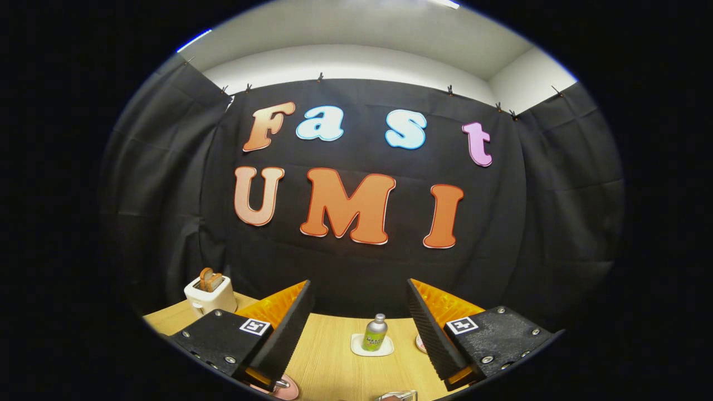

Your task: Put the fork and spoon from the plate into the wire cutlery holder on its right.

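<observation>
Spread wide apart, the gripper (356, 328) holds nothing, its 2 fingers raised over the wooden table (334, 362). Between them, further back, a small bottle (375, 333) stands on a white coaster (371, 345); its label is too small to read. At lower left, a pink plate (285, 389) edge with a metal utensil tip (280, 383) is cut off. A white toaster (210, 294) sits at left.

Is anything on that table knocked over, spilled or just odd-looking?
Nothing stands out. The bottle stands upright on its coaster beyond the open gripper, which holds nothing. The toaster sits upright on the wooden table with toast in its slots. No spills show.
</observation>
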The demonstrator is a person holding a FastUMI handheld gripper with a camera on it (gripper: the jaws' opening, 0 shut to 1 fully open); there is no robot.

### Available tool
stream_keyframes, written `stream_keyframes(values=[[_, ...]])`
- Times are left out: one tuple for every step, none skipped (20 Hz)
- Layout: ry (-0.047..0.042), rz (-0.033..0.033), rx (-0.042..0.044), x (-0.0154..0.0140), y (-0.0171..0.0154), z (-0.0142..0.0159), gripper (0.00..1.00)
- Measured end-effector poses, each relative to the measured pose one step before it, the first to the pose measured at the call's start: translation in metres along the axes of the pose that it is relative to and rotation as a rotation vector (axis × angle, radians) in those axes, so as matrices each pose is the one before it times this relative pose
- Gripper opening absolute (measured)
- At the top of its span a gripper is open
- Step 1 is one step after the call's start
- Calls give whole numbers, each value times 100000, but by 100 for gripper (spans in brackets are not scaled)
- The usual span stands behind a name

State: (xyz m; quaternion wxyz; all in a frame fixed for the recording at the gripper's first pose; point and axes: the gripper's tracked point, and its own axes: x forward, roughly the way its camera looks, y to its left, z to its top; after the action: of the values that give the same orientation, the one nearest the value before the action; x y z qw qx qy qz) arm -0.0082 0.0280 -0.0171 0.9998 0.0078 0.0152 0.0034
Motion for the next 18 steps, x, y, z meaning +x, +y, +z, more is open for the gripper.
stream_keyframes(values=[[2542,964,-359,16,558,-989,99],[3001,1390,-53,80,773,-1072,99],[3921,1815,847,49,928,-1208,99],[4967,2640,1627,222,1279,-1680,99],[5405,2772,2194,115,1168,-1613,99],[5756,2944,2446,180,1135,-1903,99],[5718,2645,2525,275,1048,-1834,99],[6023,2258,2200,313,1141,-1832,99],[5934,2111,1728,400,880,-1662,99],[5438,1270,1085,494,690,-1794,99],[5411,1282,571,441,618,-1629,99],[5166,1138,70,486,448,-1590,99],[5697,1062,-649,617,548,-1541,99],[5522,656,-910,626,487,-1717,98],[4695,473,-680,612,473,-1460,98],[4874,-793,-891,754,350,-1645,97],[5193,437,-940,586,528,-1533,96],[4900,517,-643,718,648,-1591,93]])
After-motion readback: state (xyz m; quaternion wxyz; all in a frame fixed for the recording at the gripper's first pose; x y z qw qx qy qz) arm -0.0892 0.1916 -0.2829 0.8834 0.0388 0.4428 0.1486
